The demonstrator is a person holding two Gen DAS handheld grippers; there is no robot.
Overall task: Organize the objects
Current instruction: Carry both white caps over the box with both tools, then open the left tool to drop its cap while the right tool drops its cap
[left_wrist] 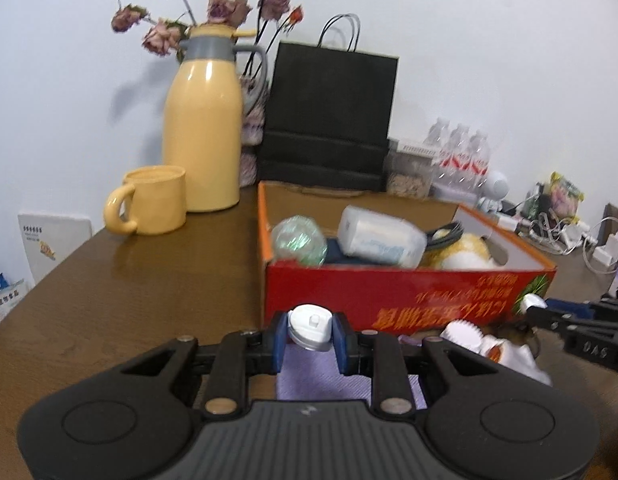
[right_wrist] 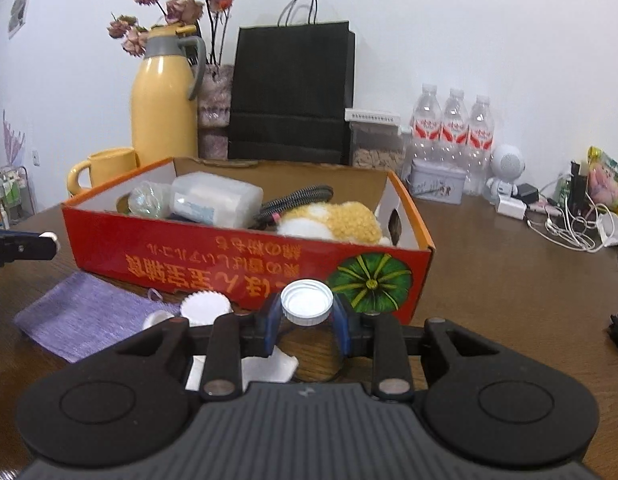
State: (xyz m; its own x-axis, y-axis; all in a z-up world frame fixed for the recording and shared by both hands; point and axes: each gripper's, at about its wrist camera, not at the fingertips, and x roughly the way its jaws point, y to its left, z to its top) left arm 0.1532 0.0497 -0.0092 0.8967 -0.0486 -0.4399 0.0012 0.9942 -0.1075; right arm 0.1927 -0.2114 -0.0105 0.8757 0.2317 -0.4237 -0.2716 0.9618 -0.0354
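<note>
Both grippers carry loads low over the brown wooden table (right_wrist: pixel 489 280); the left gripper (left_wrist: pixel 311 330) is clamped on a small white flip-top cap (left_wrist: pixel 311 327), the right gripper (right_wrist: pixel 307 320) pinches a clear jar with a white screw lid (right_wrist: pixel 307 303). Just beyond stands the red cardboard box (right_wrist: pixel 245 264), already holding a plush toy (right_wrist: pixel 333 222) and a plastic pack (right_wrist: pixel 215 200); each load likely needs lifting clear of the near wall, then releasing over a free spot inside.

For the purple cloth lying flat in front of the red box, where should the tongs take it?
Probably the purple cloth by its near-left edge, coming in low from the front: it lies flat on the table, and that edge is clear of the white cups and the red box.
</note>
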